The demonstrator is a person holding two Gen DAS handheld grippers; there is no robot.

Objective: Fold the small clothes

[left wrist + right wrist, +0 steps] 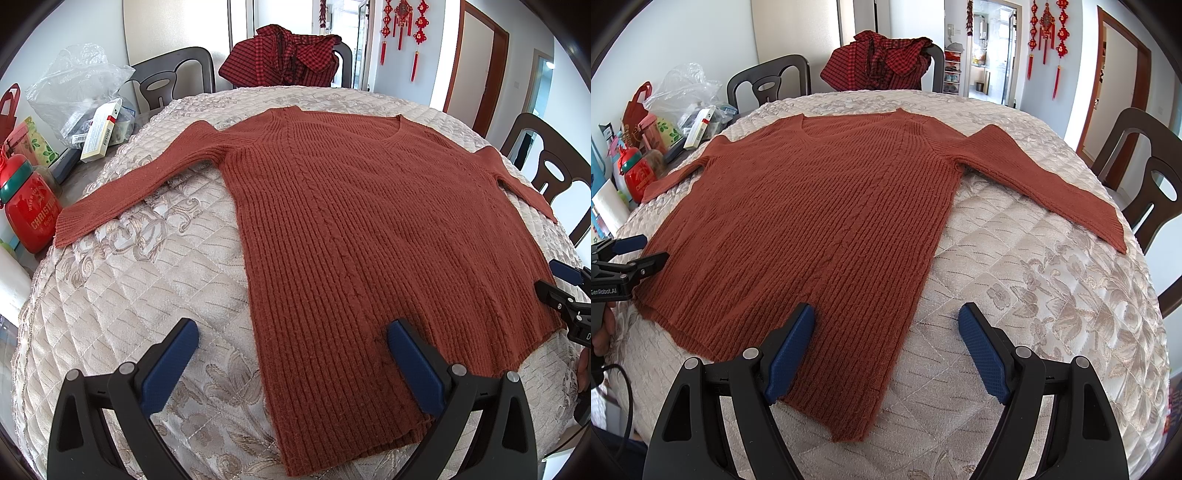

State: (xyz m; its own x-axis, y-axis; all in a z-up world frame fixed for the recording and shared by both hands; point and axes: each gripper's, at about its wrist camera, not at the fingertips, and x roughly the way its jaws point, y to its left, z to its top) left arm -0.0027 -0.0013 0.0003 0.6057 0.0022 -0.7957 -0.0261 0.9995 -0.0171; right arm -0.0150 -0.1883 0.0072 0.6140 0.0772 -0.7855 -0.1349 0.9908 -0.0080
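Note:
A rust-brown ribbed knit sweater lies flat on the quilted cream table cover, neckline away from me, both sleeves spread out to the sides. My left gripper is open above the sweater's near left hem corner, one finger over the cover and one over the knit. My right gripper is open above the near right hem corner in the same way. Each gripper shows at the edge of the other view: the right gripper and the left gripper. Nothing is held.
A red checked garment hangs on the far chair. Dark chairs stand around the table. At the left edge sit a red bottle, boxes and a plastic bag. The quilted cover lies bare beside the sweater.

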